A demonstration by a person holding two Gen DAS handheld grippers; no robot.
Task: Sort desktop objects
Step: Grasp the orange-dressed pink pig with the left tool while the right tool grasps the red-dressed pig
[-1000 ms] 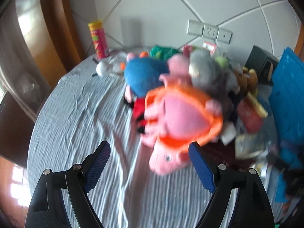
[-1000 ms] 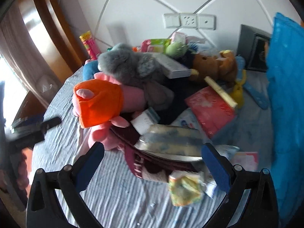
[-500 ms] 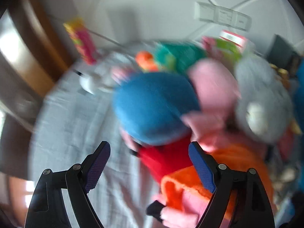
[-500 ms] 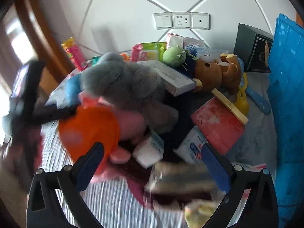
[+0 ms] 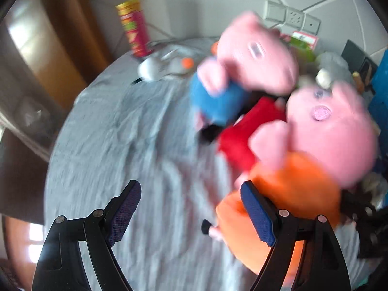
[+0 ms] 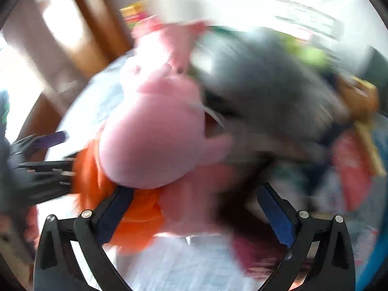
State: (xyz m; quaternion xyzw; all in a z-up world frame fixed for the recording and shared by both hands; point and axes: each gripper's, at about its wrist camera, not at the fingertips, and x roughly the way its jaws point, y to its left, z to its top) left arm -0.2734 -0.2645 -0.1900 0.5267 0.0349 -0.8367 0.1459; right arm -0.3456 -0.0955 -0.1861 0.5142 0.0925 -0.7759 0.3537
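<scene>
Both hand-held grippers, left point(image 5: 190, 208) and right point(image 6: 194, 214), I see wide open beside the orange-dressed pink pig plush point(image 5: 298, 194) on the tabletop point(image 5: 121, 145).

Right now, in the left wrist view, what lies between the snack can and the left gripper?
Only bare wrinkled tablecloth between snack can and left gripper, per the left wrist view.

Soft, matt plush covers the pink pig point(image 5: 332, 133) and its orange dress point(image 5: 291, 194). A wrinkled grey cloth point(image 5: 116, 131) drapes the table. The snack tube point(image 5: 134, 26) looks glossy; the hand-held gripper point(image 5: 190, 212) shows matt black plastic with textured blue pads point(image 5: 257, 214).
</scene>
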